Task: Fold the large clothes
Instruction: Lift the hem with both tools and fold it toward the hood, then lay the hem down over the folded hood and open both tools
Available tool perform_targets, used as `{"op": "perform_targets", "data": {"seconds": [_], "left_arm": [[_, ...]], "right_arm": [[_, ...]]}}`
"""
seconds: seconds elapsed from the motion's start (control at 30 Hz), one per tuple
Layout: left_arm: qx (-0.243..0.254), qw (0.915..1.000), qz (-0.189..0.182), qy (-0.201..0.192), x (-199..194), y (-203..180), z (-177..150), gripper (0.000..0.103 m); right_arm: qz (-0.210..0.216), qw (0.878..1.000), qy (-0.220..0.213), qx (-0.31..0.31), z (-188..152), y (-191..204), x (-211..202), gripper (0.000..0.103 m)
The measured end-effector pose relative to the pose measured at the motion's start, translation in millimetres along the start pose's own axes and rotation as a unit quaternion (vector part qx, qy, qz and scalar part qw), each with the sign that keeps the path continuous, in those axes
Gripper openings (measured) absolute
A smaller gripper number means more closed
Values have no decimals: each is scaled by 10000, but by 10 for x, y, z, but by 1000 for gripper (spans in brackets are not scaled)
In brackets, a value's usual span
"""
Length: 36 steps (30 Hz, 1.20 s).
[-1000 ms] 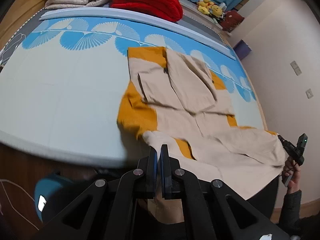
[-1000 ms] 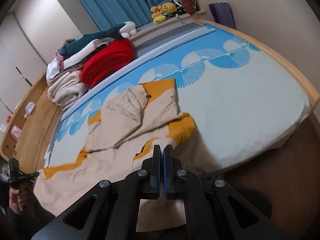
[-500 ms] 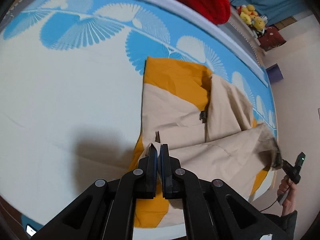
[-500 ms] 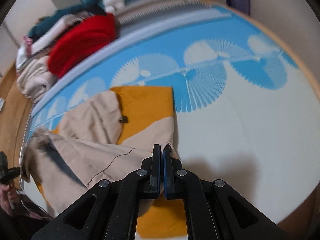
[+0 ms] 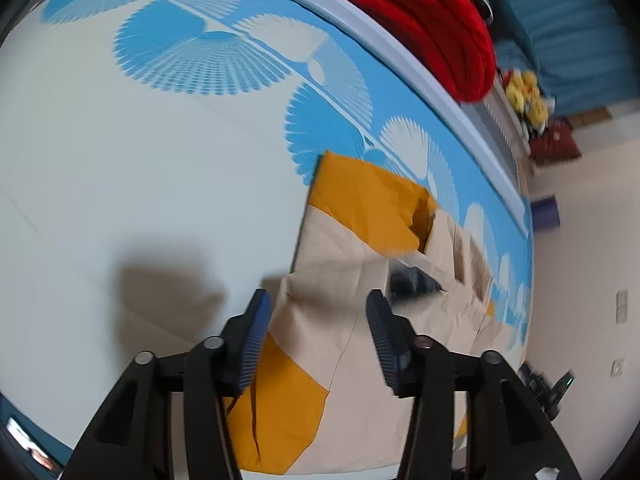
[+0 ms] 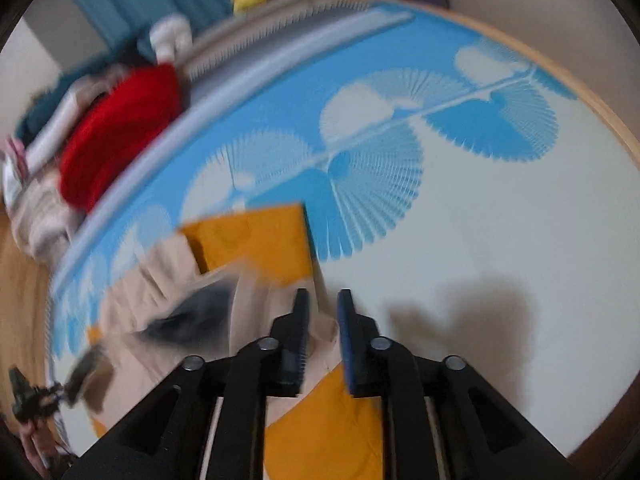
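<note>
Left wrist: beige/mustard garment (image 5: 340, 320), folded.

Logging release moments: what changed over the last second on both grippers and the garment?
Both grippers let go. The left gripper and right gripper, shut on the garment's near edge a second ago, carried it up and forward over the far half, then opened; the folded edge now lies loose on the bed. The red blanket and plush toys stayed put.
</note>
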<state>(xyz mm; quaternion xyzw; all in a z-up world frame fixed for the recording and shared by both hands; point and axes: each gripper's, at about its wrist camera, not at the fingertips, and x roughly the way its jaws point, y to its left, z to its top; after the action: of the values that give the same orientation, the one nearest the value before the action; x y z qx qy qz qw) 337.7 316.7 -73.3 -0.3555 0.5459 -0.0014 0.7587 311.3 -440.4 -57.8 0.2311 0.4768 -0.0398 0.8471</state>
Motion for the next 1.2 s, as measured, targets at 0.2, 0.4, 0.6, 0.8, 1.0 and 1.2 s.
{"op": "perform_targets", "data": {"seconds": [0.2, 0.4, 0.6, 0.8, 1.0, 1.2], "left_arm": [[60, 9983, 419, 410, 219, 53, -154, 51], [443, 9944, 723, 633, 495, -48, -209, 54], [730, 9902, 996, 650, 723, -137, -193, 52], [1278, 9847, 1080, 486, 706, -291, -135, 2], [1210, 9897, 528, -560, 261, -519, 98, 1], [1209, 9820, 602, -1321, 304, -737, 356, 0]], "right_arm": [[-135, 9929, 1053, -534, -397, -35, 405, 39], [-325, 9834, 1584, -819, -594, -54, 664, 40], [-385, 9826, 1498, -1027, -615, 77, 683, 35], [-176, 9860, 1067, -1266, -553, 238, 446, 3], [489, 9942, -462, -838, -182, 352, -142, 3], [95, 9925, -948, -766, -15, 562, -25, 3]]}}
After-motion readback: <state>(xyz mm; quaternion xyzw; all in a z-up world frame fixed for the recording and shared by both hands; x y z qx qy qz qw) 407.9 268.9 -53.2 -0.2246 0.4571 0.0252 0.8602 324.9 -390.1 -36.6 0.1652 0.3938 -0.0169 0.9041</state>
